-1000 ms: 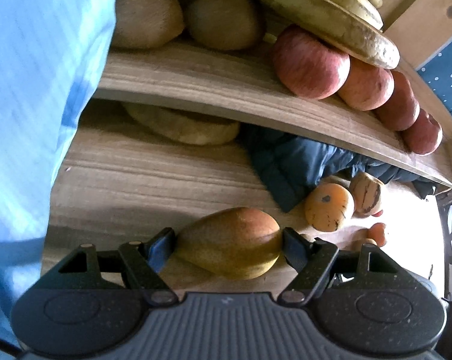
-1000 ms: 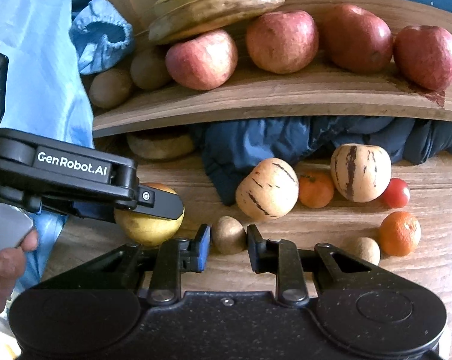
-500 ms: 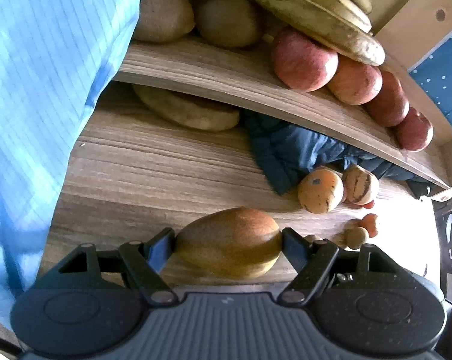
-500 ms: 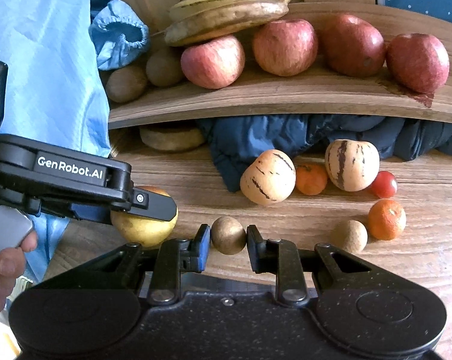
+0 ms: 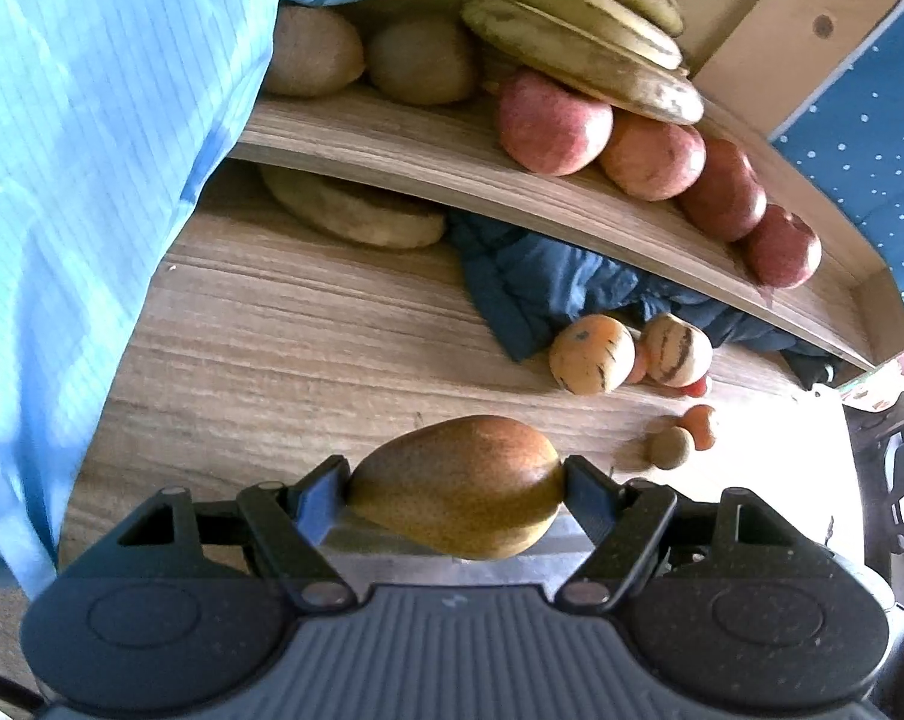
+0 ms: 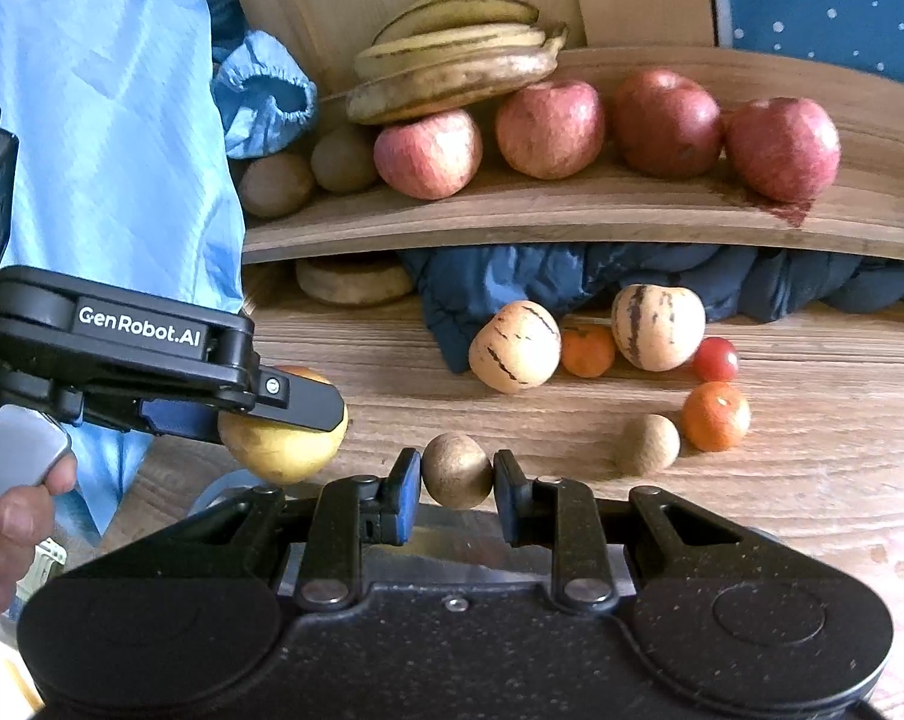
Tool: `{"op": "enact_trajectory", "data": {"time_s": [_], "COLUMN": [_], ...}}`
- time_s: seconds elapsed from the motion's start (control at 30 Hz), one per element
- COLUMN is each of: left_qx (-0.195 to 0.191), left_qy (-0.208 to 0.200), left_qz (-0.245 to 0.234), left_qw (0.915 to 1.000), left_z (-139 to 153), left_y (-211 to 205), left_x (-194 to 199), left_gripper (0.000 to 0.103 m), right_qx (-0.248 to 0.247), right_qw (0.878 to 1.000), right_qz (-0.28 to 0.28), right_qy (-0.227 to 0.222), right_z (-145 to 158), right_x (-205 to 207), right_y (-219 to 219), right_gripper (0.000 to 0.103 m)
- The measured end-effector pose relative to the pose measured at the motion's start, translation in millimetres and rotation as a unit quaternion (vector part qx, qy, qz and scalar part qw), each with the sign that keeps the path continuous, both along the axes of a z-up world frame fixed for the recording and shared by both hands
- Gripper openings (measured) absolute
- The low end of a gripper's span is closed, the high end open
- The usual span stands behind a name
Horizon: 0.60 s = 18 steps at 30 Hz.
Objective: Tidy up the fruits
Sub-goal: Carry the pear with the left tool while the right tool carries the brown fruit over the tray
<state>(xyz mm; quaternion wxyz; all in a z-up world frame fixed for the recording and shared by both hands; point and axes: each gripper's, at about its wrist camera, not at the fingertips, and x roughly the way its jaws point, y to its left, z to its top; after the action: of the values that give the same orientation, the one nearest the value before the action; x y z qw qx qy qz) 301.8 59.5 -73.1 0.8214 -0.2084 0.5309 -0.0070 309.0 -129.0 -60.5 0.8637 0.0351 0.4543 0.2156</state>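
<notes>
Wooden shelf [image 6: 571,216] with apples [image 6: 547,129], bananas [image 6: 452,69]; table [image 6: 811,480] with tangerines [image 6: 715,417].

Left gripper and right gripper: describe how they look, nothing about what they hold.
Left gripper: matte black speckled body, ribbed grey centre panel, blue-padded jaws, silver pivot screws. Its side carries white GenRobot.AI lettering. Right gripper: same black build, blue pads. The person's sleeve is light blue with fine stripes.

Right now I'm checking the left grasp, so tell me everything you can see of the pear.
The pear is golden-brown with a russet blush and fine speckles, its skin smooth and unbruised. It lies sideways, narrow end to the left, clamped between the left gripper's fingers, one at each end. It looks lifted above the wooden tabletop.
</notes>
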Motion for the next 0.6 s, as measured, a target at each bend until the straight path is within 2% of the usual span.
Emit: {"op": "enact_trajectory", "data": {"time_s": [0.6], "left_qx": [-0.008], "left_qy": [-0.011], "left_qz": [0.002], "left_qw": [0.9999], "left_z": [5], "left_y": [-35], "left_x": [-51], "left_gripper": [0.080], "right_qx": [-0.004], "right_qw": [1.000], "right_qz": [-0.001], "right_qy": [-0.016], "right_z": [19], "right_x": [-50], "right_y": [-42], "right_gripper": [0.028]}}
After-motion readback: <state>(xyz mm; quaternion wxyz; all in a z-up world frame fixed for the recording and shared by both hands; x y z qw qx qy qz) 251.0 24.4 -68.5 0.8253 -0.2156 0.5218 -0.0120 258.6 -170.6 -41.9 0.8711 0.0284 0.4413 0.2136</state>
